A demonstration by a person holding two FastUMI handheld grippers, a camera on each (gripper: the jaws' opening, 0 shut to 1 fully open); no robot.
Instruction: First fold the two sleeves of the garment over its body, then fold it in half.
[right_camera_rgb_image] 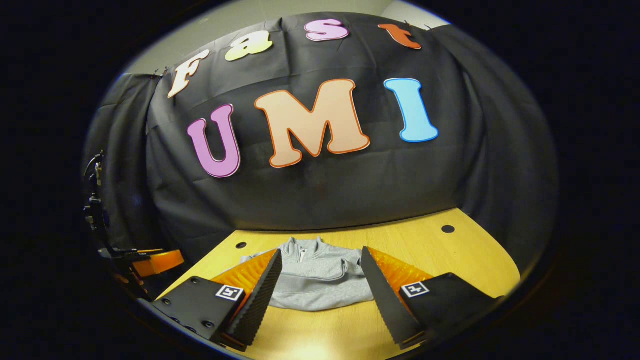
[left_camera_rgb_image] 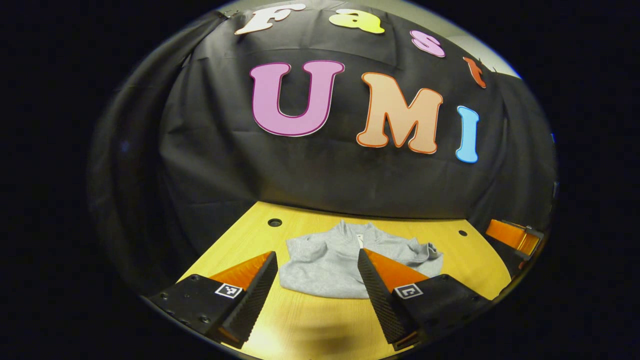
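Observation:
A grey zip-collar garment [left_camera_rgb_image: 330,260] lies folded into a compact bundle on the yellow wooden table [left_camera_rgb_image: 310,320], collar toward the back wall. In the left gripper view my left gripper [left_camera_rgb_image: 317,261] hangs open above the table's near part, its fingers framing the garment without touching it. The right gripper view shows the same garment [right_camera_rgb_image: 320,280] between the open fingers of my right gripper [right_camera_rgb_image: 321,256], which also holds nothing. The other gripper [left_camera_rgb_image: 515,236] appears at the right edge of the left gripper view, and at the left edge [right_camera_rgb_image: 150,261] of the right gripper view.
Black cloth walls close the booth behind and beside the table. Round holes [left_camera_rgb_image: 274,222] [right_camera_rgb_image: 448,229] sit in the tabletop near the back corners. Bare table wood [right_camera_rgb_image: 320,330] stretches between the garment and the near edge.

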